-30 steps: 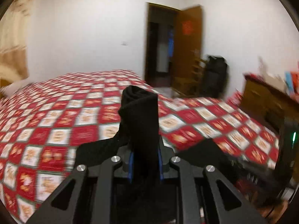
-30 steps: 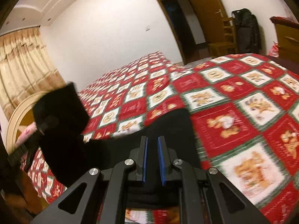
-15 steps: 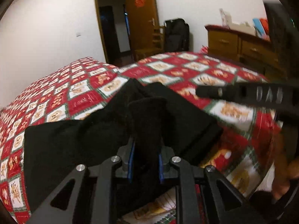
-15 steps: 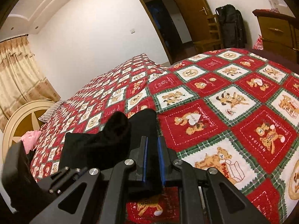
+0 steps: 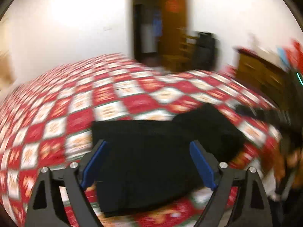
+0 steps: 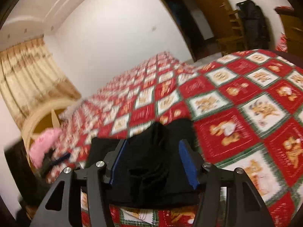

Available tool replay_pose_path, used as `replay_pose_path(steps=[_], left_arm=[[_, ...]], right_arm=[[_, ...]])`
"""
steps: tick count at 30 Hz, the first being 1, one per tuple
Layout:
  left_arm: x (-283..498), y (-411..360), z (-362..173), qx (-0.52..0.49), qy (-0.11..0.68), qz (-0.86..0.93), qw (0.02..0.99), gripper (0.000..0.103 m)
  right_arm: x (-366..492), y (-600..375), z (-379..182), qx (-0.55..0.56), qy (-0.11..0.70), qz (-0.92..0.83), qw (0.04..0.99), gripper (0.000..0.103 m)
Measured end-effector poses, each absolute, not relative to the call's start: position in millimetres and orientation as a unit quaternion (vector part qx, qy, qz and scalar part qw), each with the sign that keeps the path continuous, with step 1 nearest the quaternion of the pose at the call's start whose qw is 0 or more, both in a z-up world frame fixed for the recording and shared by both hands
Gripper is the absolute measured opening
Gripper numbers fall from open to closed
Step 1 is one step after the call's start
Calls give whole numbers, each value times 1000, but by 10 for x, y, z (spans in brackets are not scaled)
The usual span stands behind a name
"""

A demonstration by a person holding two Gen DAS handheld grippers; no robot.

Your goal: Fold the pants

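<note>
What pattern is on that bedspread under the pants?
The bedspread has red and white checks with teddy bears, clearest in the right wrist view.

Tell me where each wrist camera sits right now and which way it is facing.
Left wrist: on the left gripper, looking forward and down over the folded black pants toward the brown door; its spread blue-padded fingers show, and the right gripper at right.
Right wrist: on the right gripper, facing across the red checked quilt toward the beige curtain; open fingers show.
Shared: pants, quilt, door.
</note>
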State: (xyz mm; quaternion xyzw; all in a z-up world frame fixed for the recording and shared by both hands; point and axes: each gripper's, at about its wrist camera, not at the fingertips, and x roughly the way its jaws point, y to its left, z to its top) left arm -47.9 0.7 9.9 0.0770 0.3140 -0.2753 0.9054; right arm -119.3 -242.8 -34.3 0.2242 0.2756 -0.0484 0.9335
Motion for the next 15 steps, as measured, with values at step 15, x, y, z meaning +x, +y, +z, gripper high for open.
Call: replay_pose_path(steps=[15], left_arm=[[6, 628, -341, 1, 407, -110, 907, 90]], right_arm=[[-908, -1905, -640, 35, 364, -74, 928, 23]])
